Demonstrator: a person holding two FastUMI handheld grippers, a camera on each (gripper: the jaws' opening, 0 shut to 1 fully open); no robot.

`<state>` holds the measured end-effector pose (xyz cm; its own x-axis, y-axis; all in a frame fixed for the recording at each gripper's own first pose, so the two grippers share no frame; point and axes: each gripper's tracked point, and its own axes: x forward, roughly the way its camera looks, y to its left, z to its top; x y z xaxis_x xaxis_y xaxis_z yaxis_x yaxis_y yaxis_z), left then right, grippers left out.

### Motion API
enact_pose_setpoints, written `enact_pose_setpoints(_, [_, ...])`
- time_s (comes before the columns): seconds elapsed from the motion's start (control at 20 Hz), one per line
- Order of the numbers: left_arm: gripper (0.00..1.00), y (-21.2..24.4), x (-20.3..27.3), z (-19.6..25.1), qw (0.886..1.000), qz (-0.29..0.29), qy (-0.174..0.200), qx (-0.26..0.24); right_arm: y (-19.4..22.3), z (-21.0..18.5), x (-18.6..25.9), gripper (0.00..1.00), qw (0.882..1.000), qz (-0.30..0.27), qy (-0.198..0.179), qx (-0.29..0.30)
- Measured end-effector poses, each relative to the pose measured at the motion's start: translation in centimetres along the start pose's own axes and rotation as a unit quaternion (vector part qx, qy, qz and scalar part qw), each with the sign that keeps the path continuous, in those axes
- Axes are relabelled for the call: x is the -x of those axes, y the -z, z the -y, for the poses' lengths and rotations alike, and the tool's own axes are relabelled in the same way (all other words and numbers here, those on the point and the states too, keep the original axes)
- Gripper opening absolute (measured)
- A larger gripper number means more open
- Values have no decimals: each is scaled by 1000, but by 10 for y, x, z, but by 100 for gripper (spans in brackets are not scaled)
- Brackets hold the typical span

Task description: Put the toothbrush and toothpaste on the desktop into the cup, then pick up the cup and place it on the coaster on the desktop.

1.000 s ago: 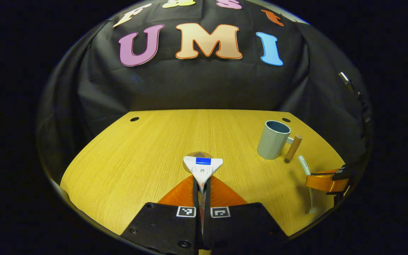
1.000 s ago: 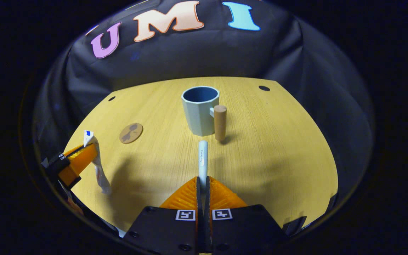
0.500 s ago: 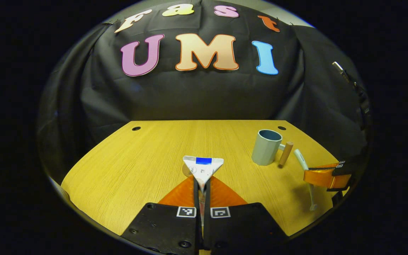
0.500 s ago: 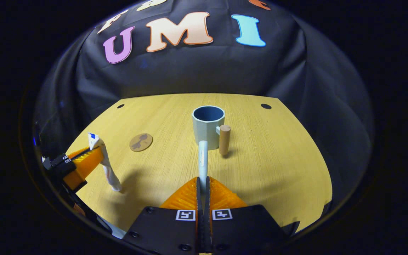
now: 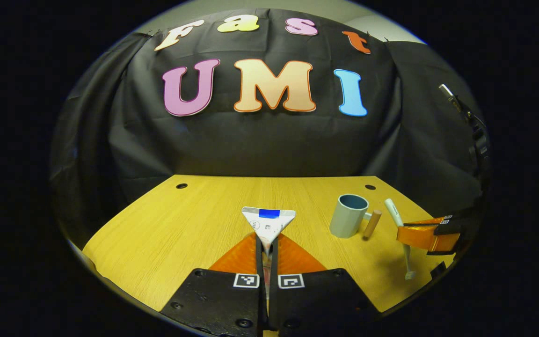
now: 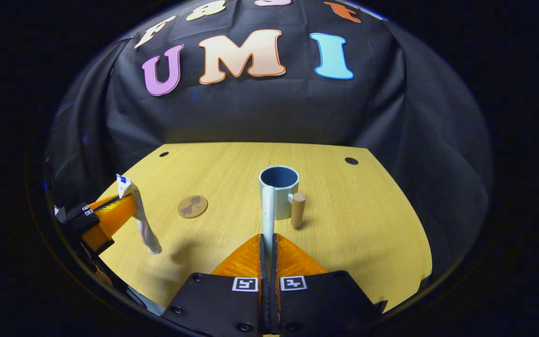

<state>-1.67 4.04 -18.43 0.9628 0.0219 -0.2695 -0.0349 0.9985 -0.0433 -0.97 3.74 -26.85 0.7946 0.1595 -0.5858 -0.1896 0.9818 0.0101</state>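
My left gripper [image 5: 266, 247] is shut on the white toothpaste tube [image 5: 268, 222], which it holds above the wooden desktop [image 5: 180, 229]; the tube's flat end points forward. My right gripper [image 6: 268, 244] is shut on the white toothbrush [image 6: 267, 210], whose handle points at the cup. The pale blue cup [image 6: 279, 187] with a wooden handle [image 6: 297, 209] stands upright and empty ahead of it. In the left gripper view the cup [image 5: 348, 216] is at the right, with the right gripper [image 5: 426, 236] and toothbrush [image 5: 396, 217] beside it. A round brown coaster [image 6: 193, 206] lies left of the cup.
The left gripper [image 6: 105, 220] and the hanging toothpaste tube [image 6: 139, 222] appear at the left edge of the right gripper view. Two small dark holes [image 6: 351, 161] mark the desktop's far corners. Black cloth walls close in behind and on both sides.
Both grippers have lifted and drawn back with the toothpaste and the toothbrush, so the cup and coaster look smaller and lower. The cup has not moved.
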Motion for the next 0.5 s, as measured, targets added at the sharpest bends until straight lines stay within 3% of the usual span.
enact_pose_setpoints(0.5, [0, -61, -13, 3, 998, 56, 7, -8, -120, 12, -35, 3, 994, 108, -1, -4])
